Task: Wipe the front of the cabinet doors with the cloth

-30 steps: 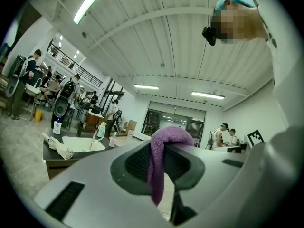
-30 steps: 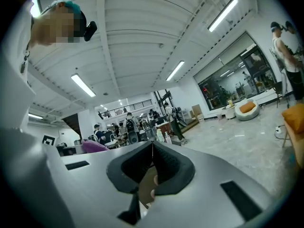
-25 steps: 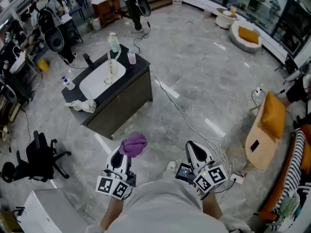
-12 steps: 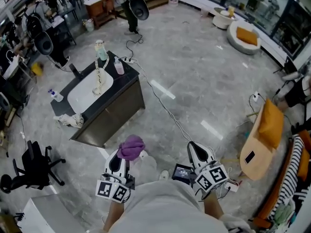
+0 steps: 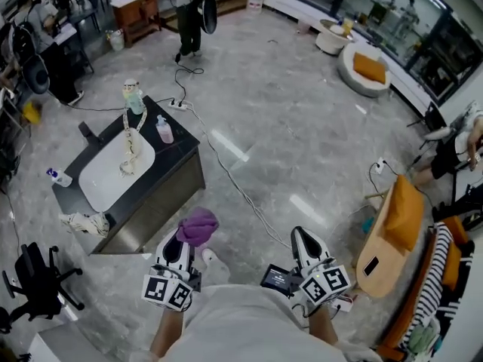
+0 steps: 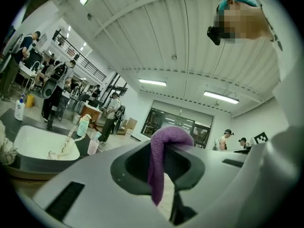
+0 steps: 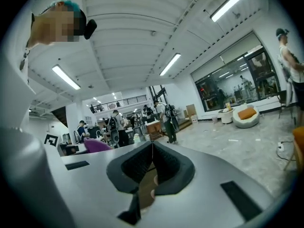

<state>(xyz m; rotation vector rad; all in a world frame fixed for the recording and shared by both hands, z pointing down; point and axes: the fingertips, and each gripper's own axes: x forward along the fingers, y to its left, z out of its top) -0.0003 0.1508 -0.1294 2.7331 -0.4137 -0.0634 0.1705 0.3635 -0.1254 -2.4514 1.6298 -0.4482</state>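
Observation:
The dark vanity cabinet (image 5: 161, 197) with a white sink (image 5: 113, 170) stands on the floor at the left of the head view, its door fronts facing my way and some distance off. My left gripper (image 5: 183, 246) is shut on a bunched purple cloth (image 5: 198, 225), held low near my body. In the left gripper view the cloth (image 6: 161, 158) hangs from the gripper's (image 6: 166, 144) closed jaws, with the sink (image 6: 35, 145) far off at the left. My right gripper (image 5: 305, 243) is shut with nothing in it; its jaws (image 7: 152, 151) meet in a thin line.
On the countertop stand a green bottle (image 5: 133, 94), a pink bottle (image 5: 164, 130), a spray bottle (image 5: 59, 177) and a crumpled rag (image 5: 84, 222). A cable (image 5: 234, 184) runs across the floor beside the cabinet. An office chair (image 5: 34, 281) is at the left, an orange chair (image 5: 396, 228) at the right.
The cabinet has slid left and lower in the head view as the viewpoint moved. Both grippers keep their places near the body, the left still shut on the cloth.

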